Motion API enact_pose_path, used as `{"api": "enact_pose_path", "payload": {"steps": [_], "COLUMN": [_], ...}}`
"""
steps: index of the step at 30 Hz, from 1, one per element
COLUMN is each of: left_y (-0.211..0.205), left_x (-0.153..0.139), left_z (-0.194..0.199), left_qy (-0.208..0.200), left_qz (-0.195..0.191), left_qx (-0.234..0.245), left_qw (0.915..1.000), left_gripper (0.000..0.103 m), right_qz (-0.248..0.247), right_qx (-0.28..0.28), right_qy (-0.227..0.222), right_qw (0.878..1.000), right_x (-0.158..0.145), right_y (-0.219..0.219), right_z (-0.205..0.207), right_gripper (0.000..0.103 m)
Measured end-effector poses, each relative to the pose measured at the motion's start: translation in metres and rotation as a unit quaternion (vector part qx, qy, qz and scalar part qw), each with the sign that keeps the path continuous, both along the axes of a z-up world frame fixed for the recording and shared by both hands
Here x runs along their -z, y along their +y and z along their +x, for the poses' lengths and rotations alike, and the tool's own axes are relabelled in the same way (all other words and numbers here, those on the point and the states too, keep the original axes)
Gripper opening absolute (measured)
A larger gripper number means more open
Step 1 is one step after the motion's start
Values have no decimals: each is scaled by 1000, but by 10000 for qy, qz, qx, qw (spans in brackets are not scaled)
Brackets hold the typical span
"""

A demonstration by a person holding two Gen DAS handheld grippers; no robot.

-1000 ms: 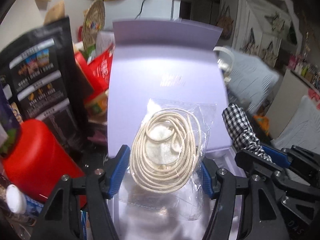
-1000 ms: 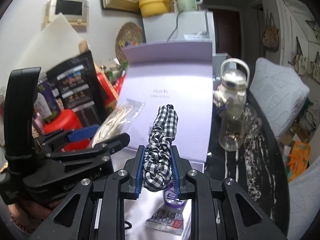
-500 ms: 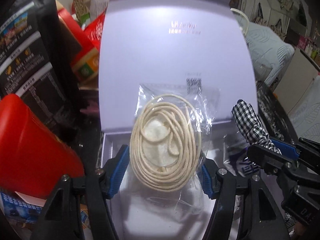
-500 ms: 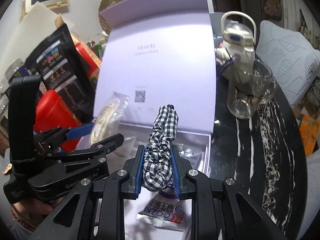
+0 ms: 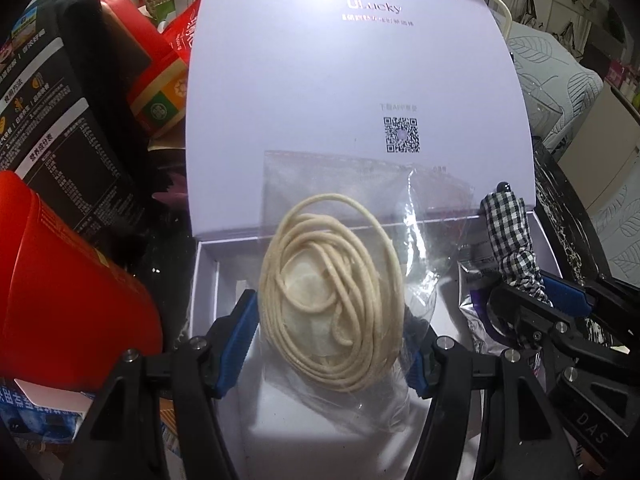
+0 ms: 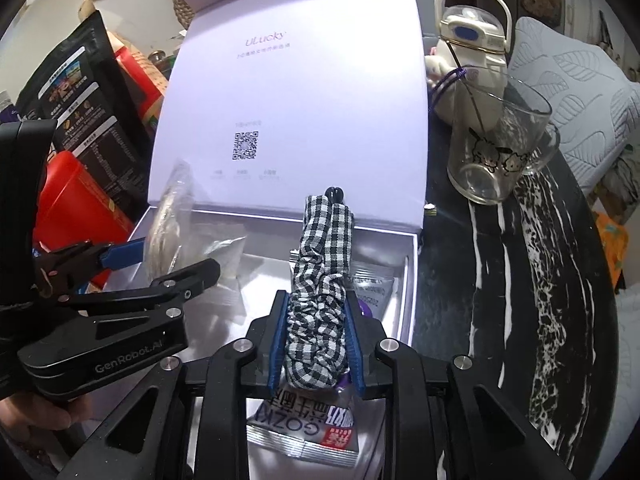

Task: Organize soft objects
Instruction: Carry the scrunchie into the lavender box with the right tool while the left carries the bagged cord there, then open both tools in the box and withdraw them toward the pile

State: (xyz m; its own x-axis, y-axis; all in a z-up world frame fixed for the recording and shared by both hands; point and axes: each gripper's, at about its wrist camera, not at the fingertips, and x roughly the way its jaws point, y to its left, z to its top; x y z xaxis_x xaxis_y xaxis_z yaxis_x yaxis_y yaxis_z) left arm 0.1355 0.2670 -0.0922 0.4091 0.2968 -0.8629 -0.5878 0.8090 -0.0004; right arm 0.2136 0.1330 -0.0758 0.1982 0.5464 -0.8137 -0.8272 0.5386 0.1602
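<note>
My left gripper [image 5: 332, 344] is shut on a clear plastic bag of coiled cream rope [image 5: 332, 300] and holds it over the open lavender box [image 5: 208, 264]. The bag also shows edge-on in the right wrist view [image 6: 168, 224]. My right gripper [image 6: 316, 344] is shut on a black-and-white checked scrunchie [image 6: 320, 280], held upright over the box's tray [image 6: 404, 320]. The scrunchie also shows at the right of the left wrist view [image 5: 512, 236]. The box lid [image 6: 296, 92] stands open behind both.
Silver snack sachets [image 6: 308, 428] lie in the box. A red container [image 5: 60, 288] and black bags [image 5: 52, 112] crowd the left. A glass mug [image 6: 496, 152] and a white bottle [image 6: 472, 40] stand right of the box on the dark marble table [image 6: 520, 280].
Both grippers have moved forward and down toward the open box, each still holding its object. The box interior has come into view beneath them.
</note>
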Motion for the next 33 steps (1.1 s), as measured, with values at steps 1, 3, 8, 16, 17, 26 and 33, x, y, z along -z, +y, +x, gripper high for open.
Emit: {"api": "enact_pose_path", "payload": {"steps": [1,3,8,16,17,26,33], "left_y": [-1,-6,-18,-28,-30,-36,-52], "left_x": [0,-3,-9,-27,-30,-68,-107], "left_z": [2,5,9,8,7,-11,-27], "left_qy": [38,87,120,-69,-108,-452,-776], "left_qz": [18,77,314,400,419,731,940], "left_qx": [2,-18,-34,-118,-129,-127,-95], "left_qw": [10000,9999,9994,9991,9990,9962,9925], "left_gripper": [63,63,64,65,65,65,65], "right_qz": [-5,5,63,247,274,424,640], "right_qx": [8,37,102,176,188,302,394], "right_qy": [5,8,-38,-173,-199,-538,-816], "right_qw": [10000,10000,9999,9994,9992,9972,9938], "right_x": [-1,-2,-9,-27,-30,-62,-95], "right_y": [0,-1,-7,-22,-24,-36,-54], "right_z": [0,1,0,-9,-9,-19,-30], "right_gripper": [29,33,45,45,45,45,45]}}
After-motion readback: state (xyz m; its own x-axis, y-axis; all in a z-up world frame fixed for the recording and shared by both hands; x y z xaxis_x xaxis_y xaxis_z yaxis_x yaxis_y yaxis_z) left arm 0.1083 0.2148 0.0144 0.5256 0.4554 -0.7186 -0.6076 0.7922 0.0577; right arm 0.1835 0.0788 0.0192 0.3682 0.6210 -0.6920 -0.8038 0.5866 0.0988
